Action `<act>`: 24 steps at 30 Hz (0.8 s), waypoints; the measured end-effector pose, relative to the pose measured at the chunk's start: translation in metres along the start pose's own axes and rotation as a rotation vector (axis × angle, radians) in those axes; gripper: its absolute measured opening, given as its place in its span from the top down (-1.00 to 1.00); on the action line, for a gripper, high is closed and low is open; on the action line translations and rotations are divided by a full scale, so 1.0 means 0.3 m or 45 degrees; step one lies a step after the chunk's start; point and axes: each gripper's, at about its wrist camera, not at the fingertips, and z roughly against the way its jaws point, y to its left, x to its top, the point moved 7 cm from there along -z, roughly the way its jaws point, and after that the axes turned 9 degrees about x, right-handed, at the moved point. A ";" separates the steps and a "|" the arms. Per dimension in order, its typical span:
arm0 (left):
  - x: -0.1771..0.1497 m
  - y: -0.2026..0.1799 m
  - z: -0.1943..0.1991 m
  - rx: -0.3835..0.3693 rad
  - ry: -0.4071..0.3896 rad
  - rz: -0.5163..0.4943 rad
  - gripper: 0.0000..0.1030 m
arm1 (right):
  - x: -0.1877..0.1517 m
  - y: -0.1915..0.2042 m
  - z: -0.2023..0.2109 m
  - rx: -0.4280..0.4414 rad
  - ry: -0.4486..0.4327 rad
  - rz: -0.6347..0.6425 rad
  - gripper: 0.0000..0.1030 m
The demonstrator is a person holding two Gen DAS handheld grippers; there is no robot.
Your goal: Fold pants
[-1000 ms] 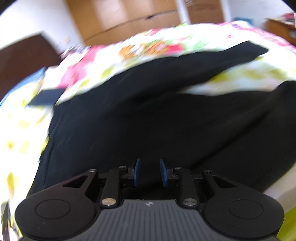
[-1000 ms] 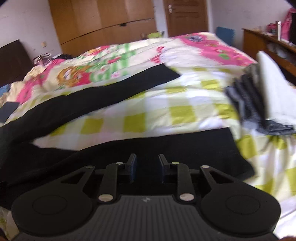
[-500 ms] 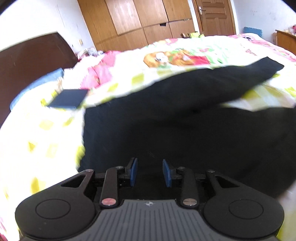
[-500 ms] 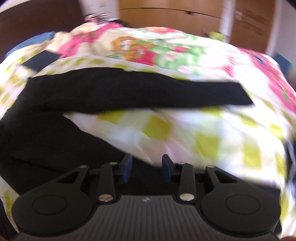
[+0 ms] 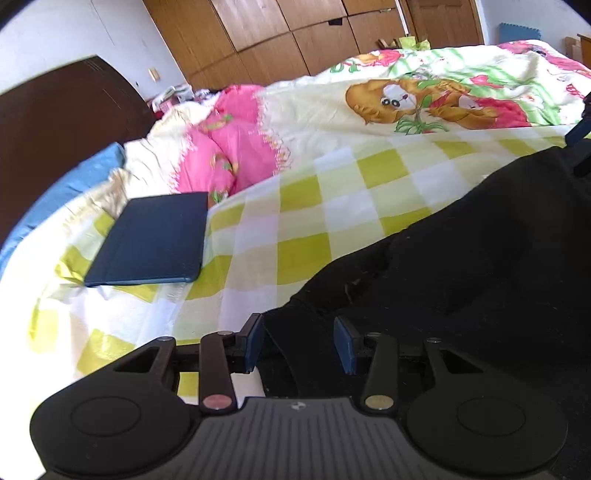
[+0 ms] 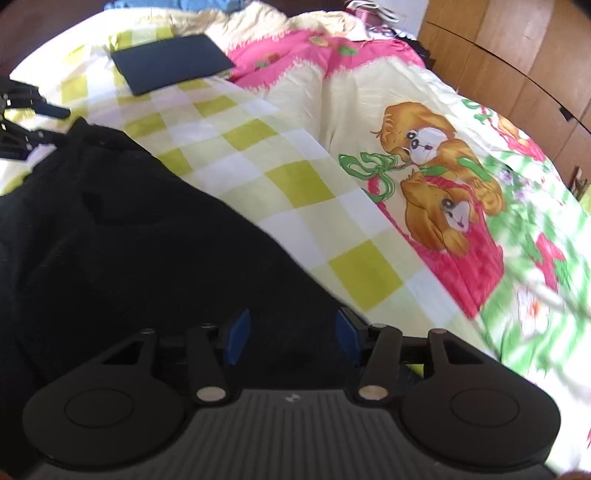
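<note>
Both tongs released over the black pants (image 5: 461,266): left gripper (image 5: 298,341) straddles the near-left corner, right gripper (image 6: 291,334) the edge; looks like pre-grasp, next clamp both before lifting the fold.

Ahead of my tongs the checked bedsheet (image 5: 295,206) lies open. A dark tablet case (image 5: 151,242) sits far left, and a bunched pink quilt (image 5: 229,155) rises behind it.

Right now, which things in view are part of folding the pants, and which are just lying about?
Part of the job:
- black pants, spread on the bed
- left gripper, open, pants edge between its fingers
- right gripper, open over the pants

Just lying about:
- dark blue tablet case
- checked sheet
- cartoon quilt
- wardrobe
</note>
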 end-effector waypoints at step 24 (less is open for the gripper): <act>-0.027 0.012 -0.201 -0.257 0.259 -0.042 -0.06 | -0.018 -0.020 -0.129 0.214 0.159 -0.123 0.75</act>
